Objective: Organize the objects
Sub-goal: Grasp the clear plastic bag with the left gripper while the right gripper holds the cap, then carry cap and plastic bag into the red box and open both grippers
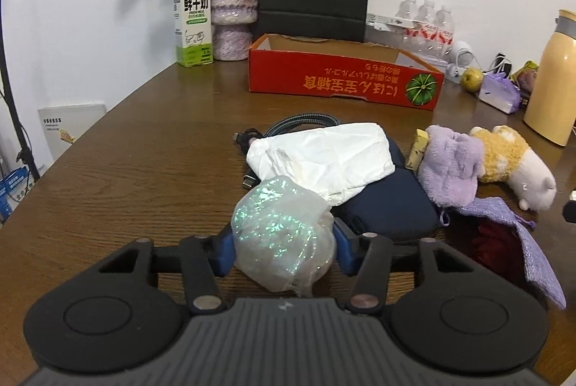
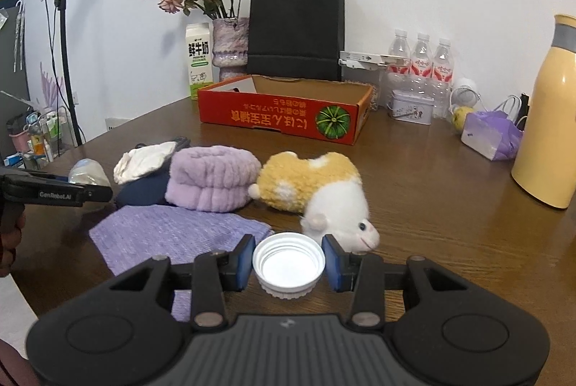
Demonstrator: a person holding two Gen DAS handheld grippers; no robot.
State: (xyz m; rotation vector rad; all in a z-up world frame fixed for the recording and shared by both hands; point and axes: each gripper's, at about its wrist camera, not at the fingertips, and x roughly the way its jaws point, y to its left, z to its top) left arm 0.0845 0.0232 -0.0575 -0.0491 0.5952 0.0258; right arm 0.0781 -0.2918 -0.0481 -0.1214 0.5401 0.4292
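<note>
Both grippers look to be at the picking-up stage, each with something between its fingers, low over the desk on its near side. The left gripper has its blue pads pressed against a crumpled, shimmery plastic bag, which bulges out above and below them; I'd call that a hold, though the bag is so soft that the grip could be shallow. The right gripper has a white bottle cap sitting open side up between its pads. The pads stand just beside the cap's rim, and I cannot tell whether they are truly pressing it or only bracketing it.

The red cardboard box stands open toward the far edge of the desk, and I take it for the likely place to put things. A stuffed toy, a purple fuzzy roll and a purple cloth lie between the grippers and the box.

Next, each load wants lifting clear of that clutter and carrying over the box's near wall before letting go. The cap is rigid and smooth, so it could slip if squeezed off centre.
</note>
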